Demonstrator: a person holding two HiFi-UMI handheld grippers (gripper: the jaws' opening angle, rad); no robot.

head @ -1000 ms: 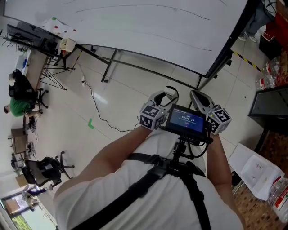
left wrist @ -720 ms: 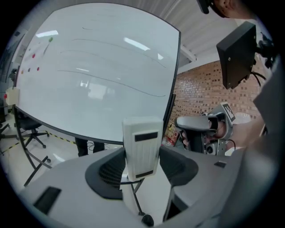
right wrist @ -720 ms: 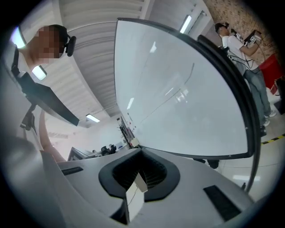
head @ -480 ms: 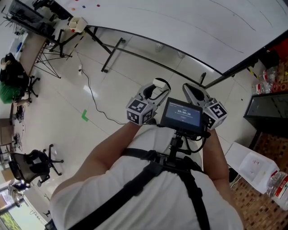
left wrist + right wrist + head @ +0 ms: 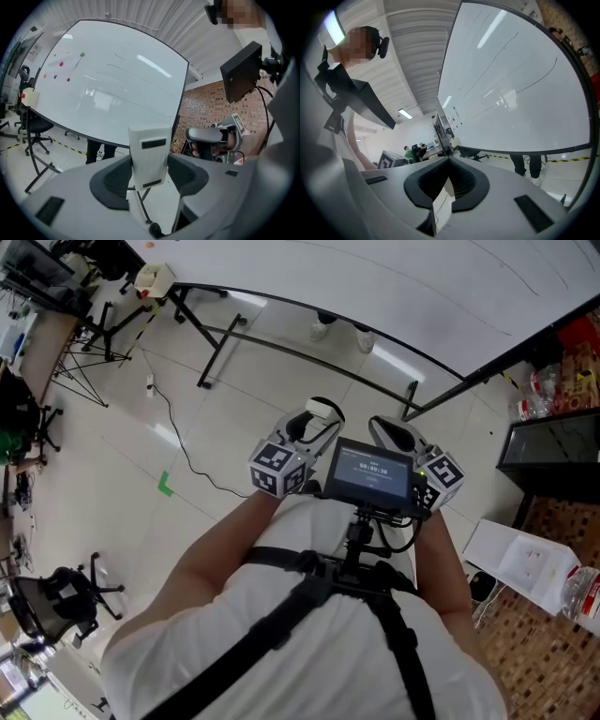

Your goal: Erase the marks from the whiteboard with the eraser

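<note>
The whiteboard (image 5: 422,287) fills the top of the head view, well ahead of both grippers. Thin dark pen lines (image 5: 119,69) cross it; they show in the right gripper view too (image 5: 501,47). My left gripper (image 5: 317,416) is held in front of my chest. Its pads are shut on a white block eraser (image 5: 149,157) with two dark strips, which stands upright between them. My right gripper (image 5: 389,432) is beside it, about a hand's width to the right. It is shut with its pads (image 5: 461,180) meeting at the tips and holds nothing.
The board stands on black legs (image 5: 214,357) with a floor cable (image 5: 187,451) nearby. A person's shoes (image 5: 342,332) show under the board. A black cabinet (image 5: 548,460) is at the right, a tripod (image 5: 112,324) and an office chair (image 5: 56,601) at the left. Coloured magnets (image 5: 68,61) dot the board's left part.
Both grippers have travelled together across the room, and the board's lower edge and legs now lie closer ahead. The eraser stays gripped in the left gripper.
</note>
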